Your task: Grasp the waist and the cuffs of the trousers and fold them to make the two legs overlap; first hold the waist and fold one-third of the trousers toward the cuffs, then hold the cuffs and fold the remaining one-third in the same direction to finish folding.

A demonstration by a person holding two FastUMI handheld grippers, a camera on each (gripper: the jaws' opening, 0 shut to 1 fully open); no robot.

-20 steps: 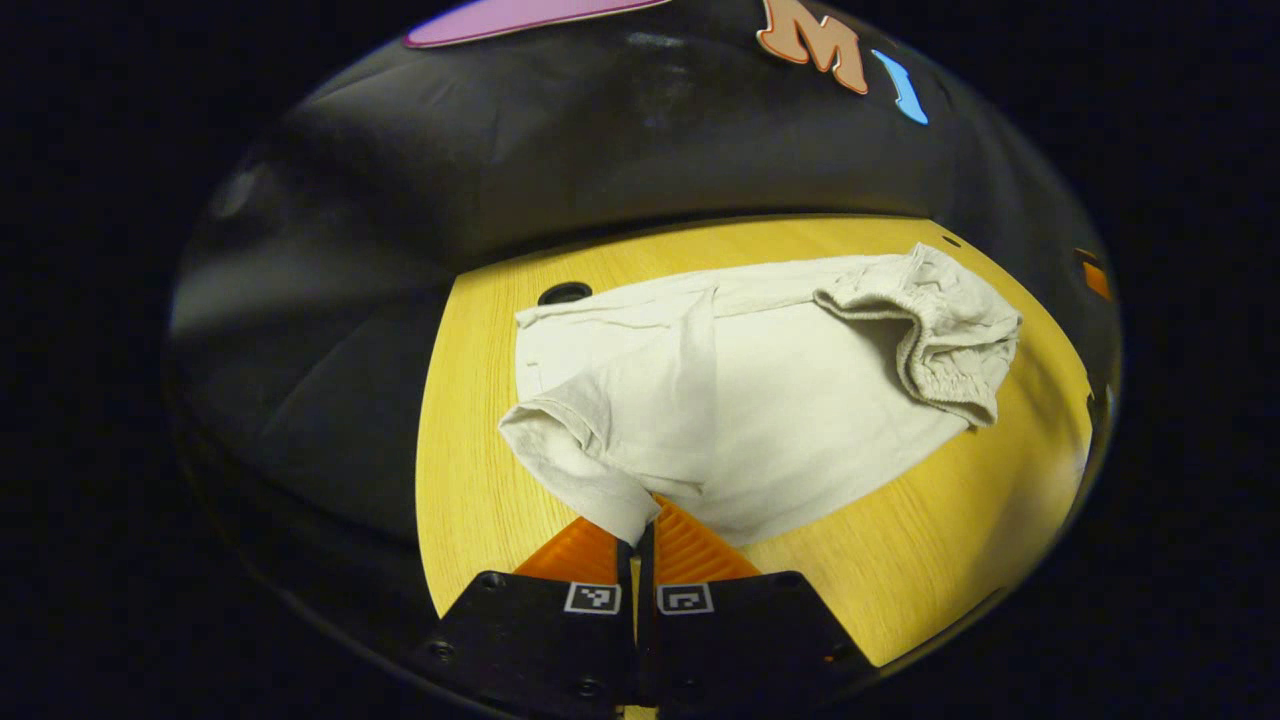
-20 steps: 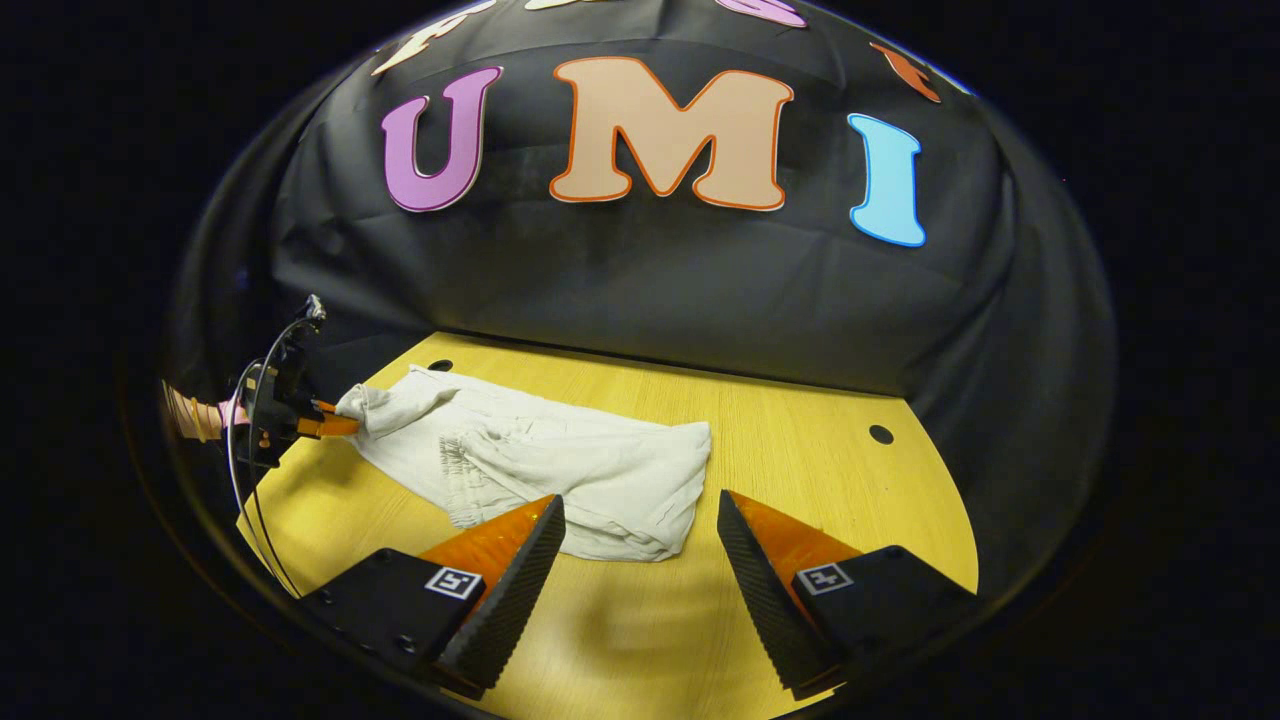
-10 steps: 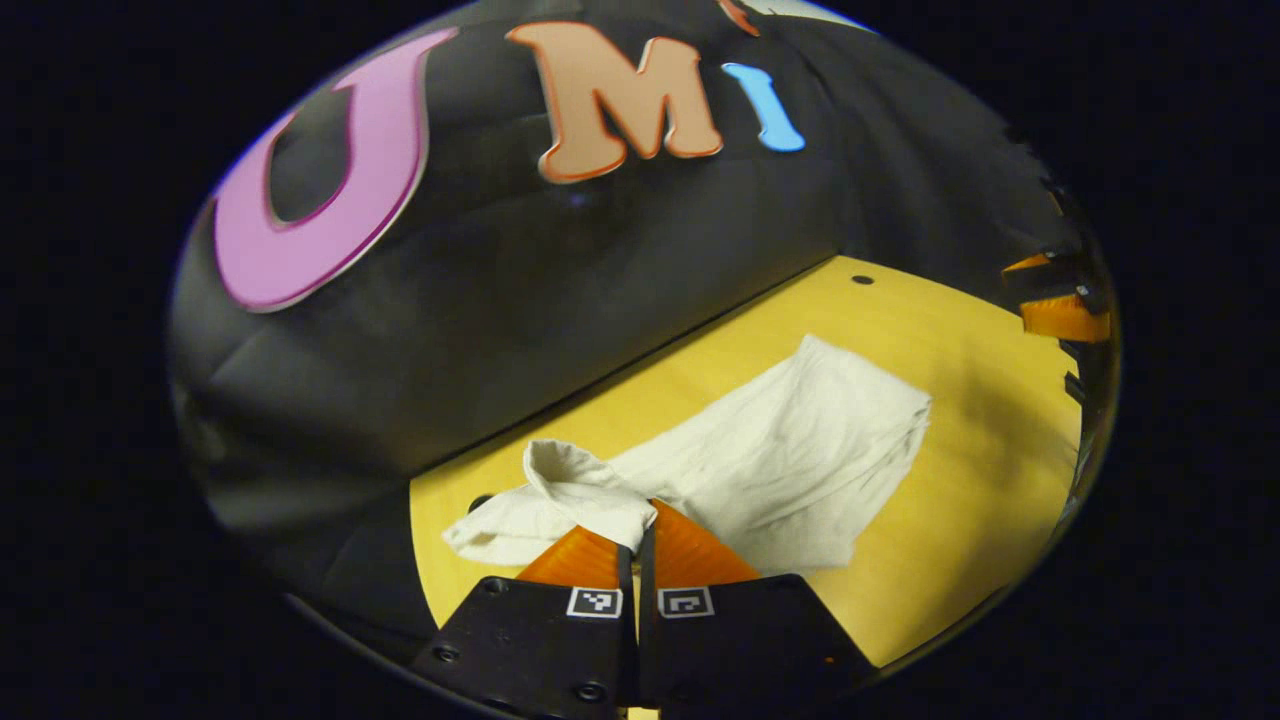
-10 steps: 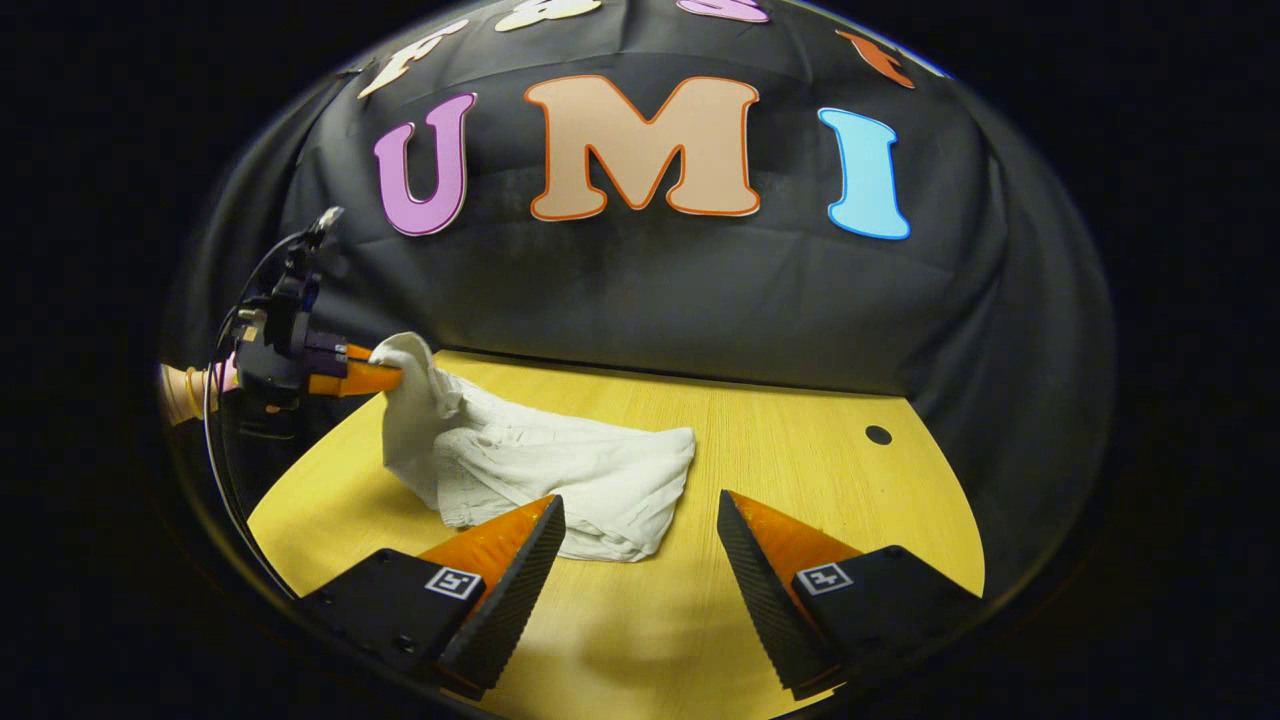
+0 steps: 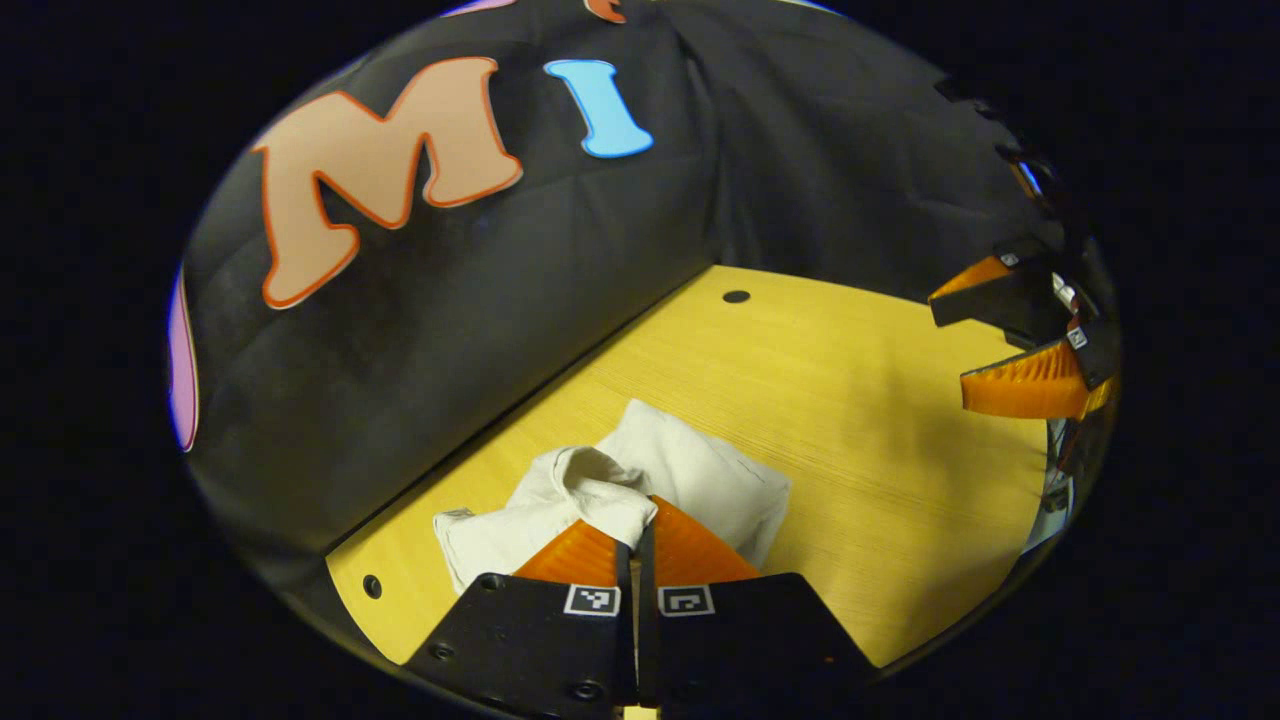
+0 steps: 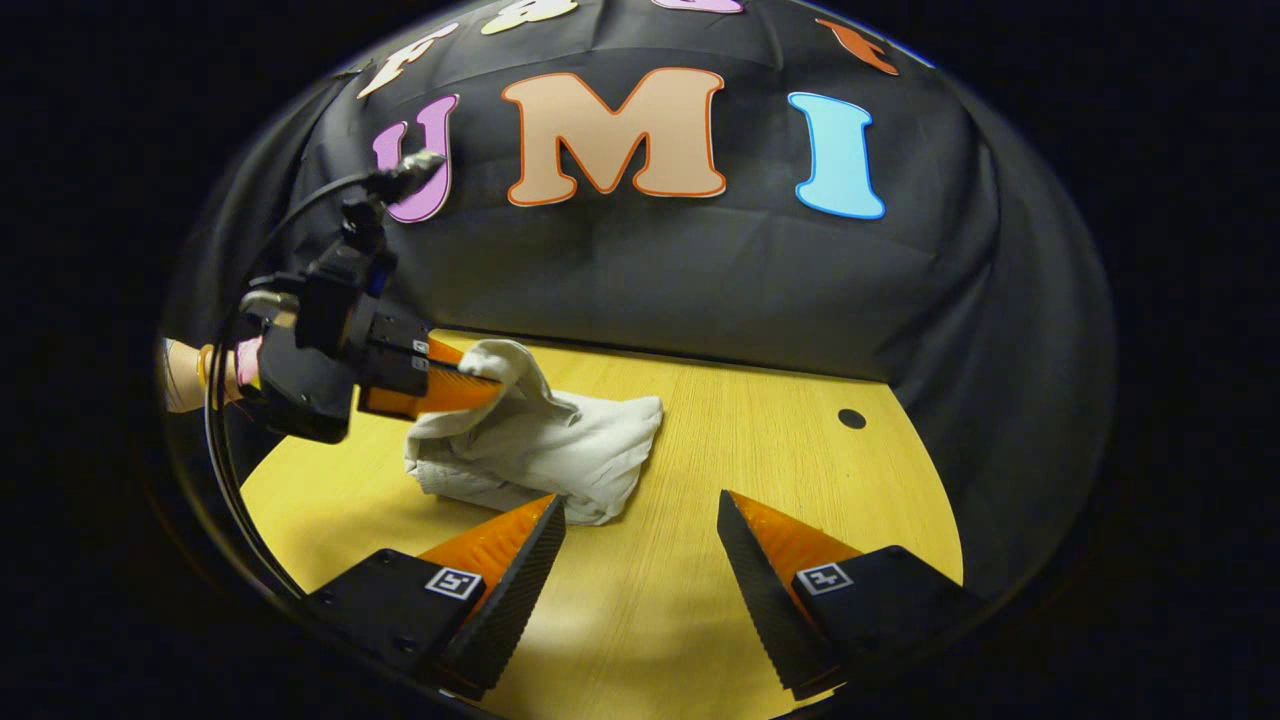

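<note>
The pale cream trousers (image 6: pixel 560 450) lie bunched and partly folded on the wooden table (image 6: pixel 760 450). My left gripper (image 5: pixel 640 520) is shut on the cuff end of the trousers (image 5: pixel 590 495), holding it lifted over the folded part (image 5: pixel 710 475). In the right gripper view that same left gripper (image 6: pixel 495 385) reaches in from the left with cloth draped over its tips. My right gripper (image 6: pixel 640 515) stands open just in front of the pile, nothing between its fingers. It also appears at the right edge of the left gripper view (image 5: pixel 950 350), open.
The table has small round holes, one at the far right (image 6: pixel 851 418), one near the back wall (image 5: pixel 736 296) and one at the near left corner (image 5: pixel 372 586). Black cloth walls close off the back and sides. A hand (image 6: pixel 190 375) holds the left gripper.
My left gripper has carried the cuff end up and across over the folded trousers, so the cloth is now a shorter pile. The right gripper has stayed open in nearly the same place.
</note>
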